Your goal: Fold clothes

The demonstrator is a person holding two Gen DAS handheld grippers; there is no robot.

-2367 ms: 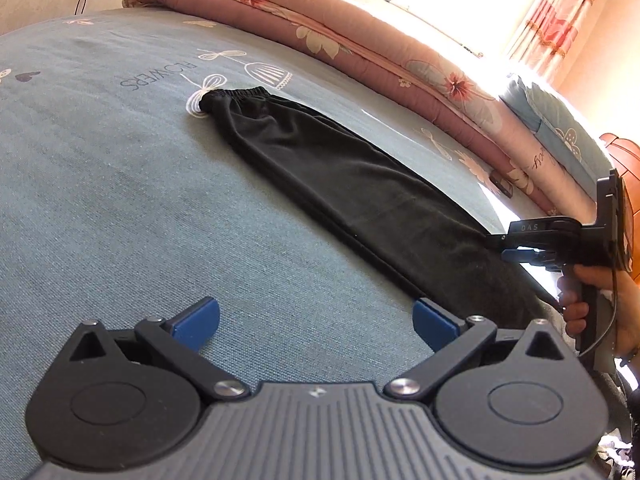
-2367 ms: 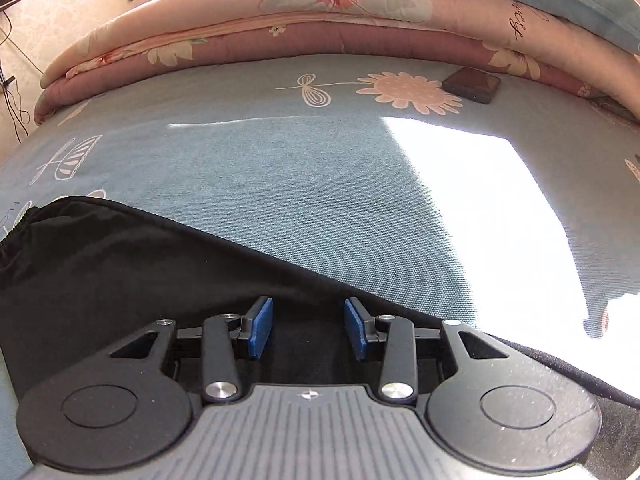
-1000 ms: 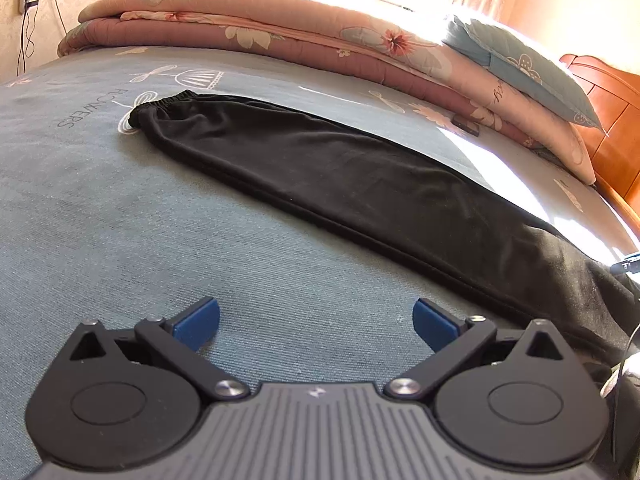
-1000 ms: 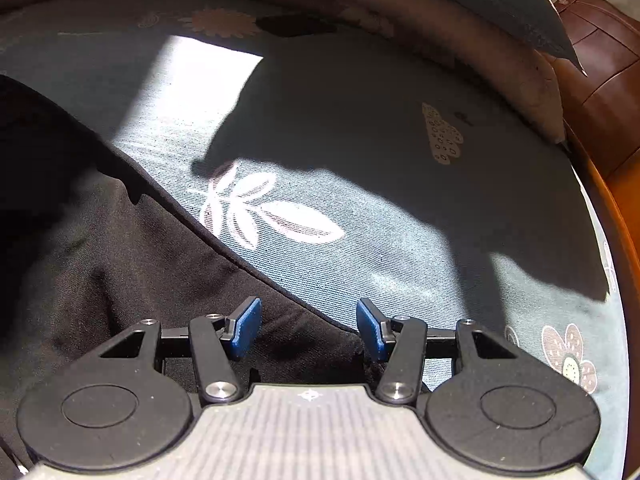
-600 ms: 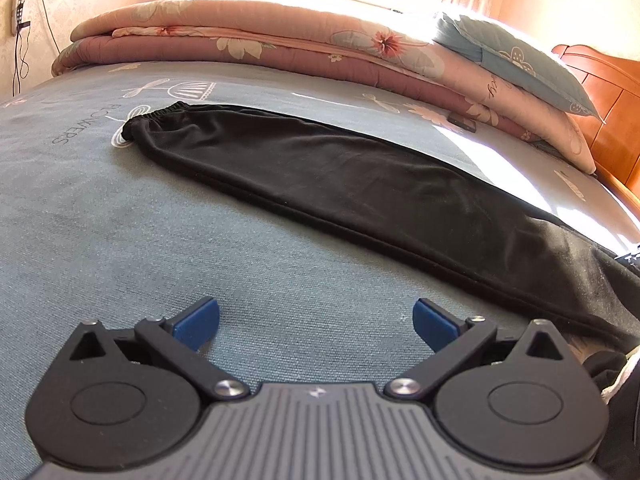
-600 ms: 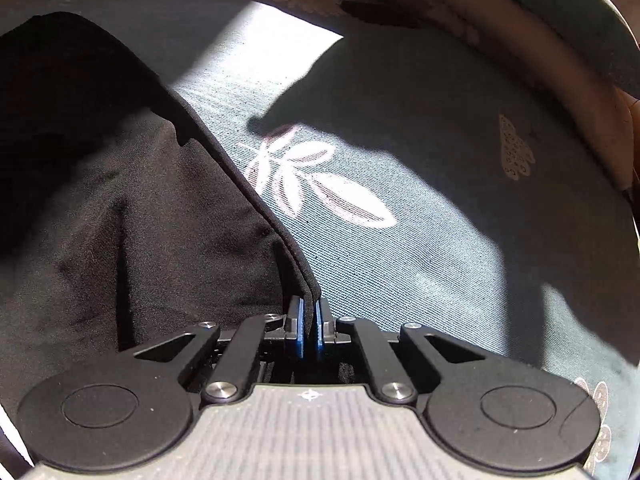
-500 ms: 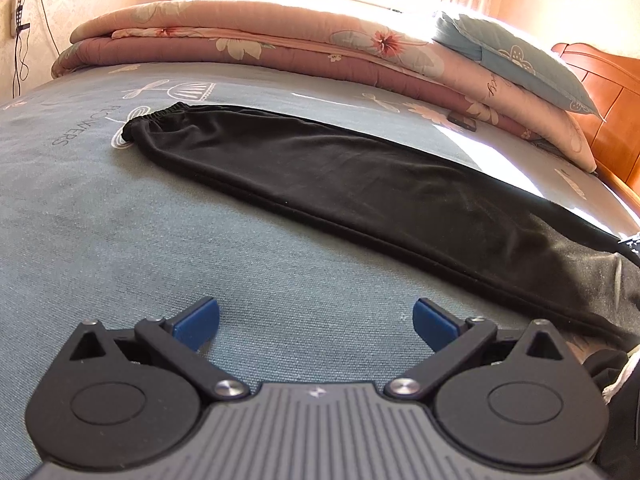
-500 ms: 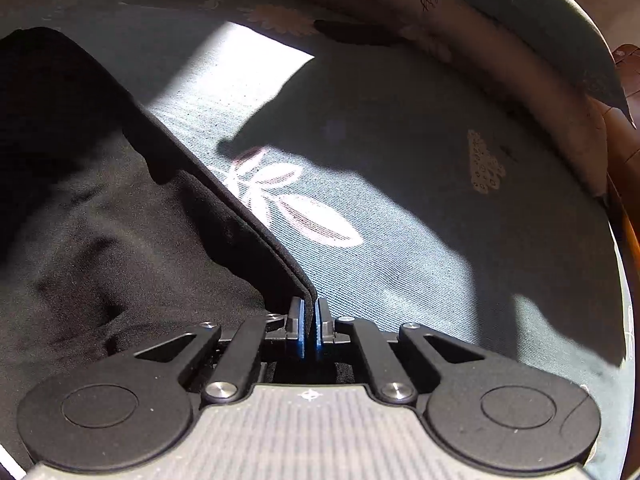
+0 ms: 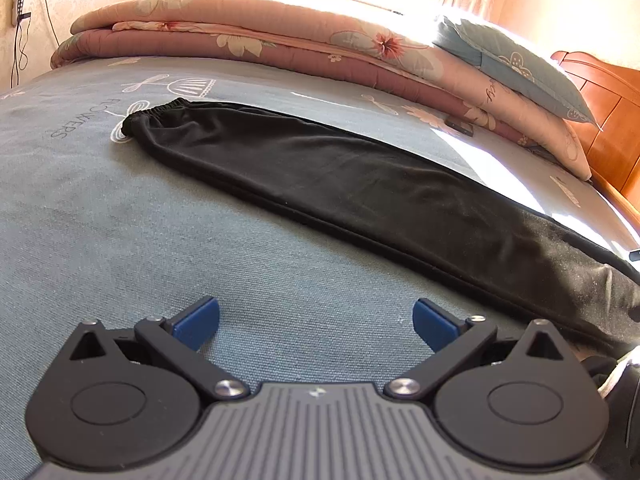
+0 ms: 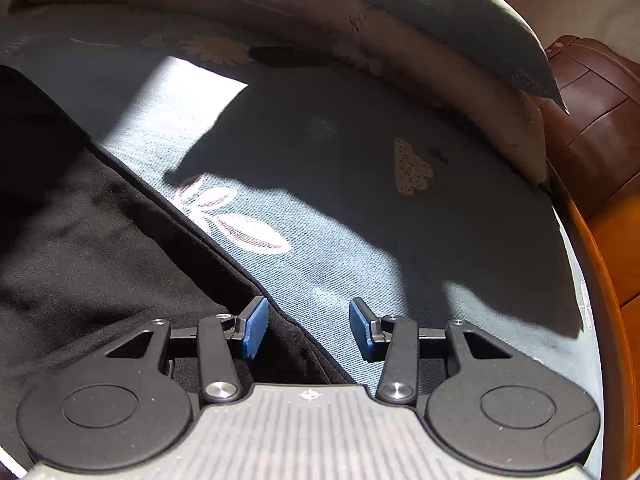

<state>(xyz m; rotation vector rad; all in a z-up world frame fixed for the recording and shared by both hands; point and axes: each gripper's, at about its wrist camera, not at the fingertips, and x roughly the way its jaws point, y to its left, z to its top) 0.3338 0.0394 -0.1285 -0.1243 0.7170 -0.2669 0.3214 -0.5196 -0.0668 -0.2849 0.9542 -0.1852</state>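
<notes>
Black trousers (image 9: 360, 184) lie folded lengthwise on the blue-grey bed sheet (image 9: 120, 240), the elastic cuff at the far left and the wide end at the right. My left gripper (image 9: 316, 322) hovers open over bare sheet, in front of the trousers' near edge, with nothing between its blue pads. In the right wrist view the trousers (image 10: 100, 248) fill the left side. My right gripper (image 10: 306, 330) is over their hem edge with its jaws opening. The hem runs under the gap between the pads, and the pads do not press on it.
Folded floral quilts (image 9: 260, 40) and a blue pillow (image 9: 516, 64) are stacked along the far side of the bed. A wooden headboard (image 9: 604, 120) stands at the right. A small dark flat object (image 9: 460, 126) lies on the sheet near the quilts.
My right gripper was shut on the trousers' edge half a second ago and has now let it go and opened. The left gripper has stayed open and still.
</notes>
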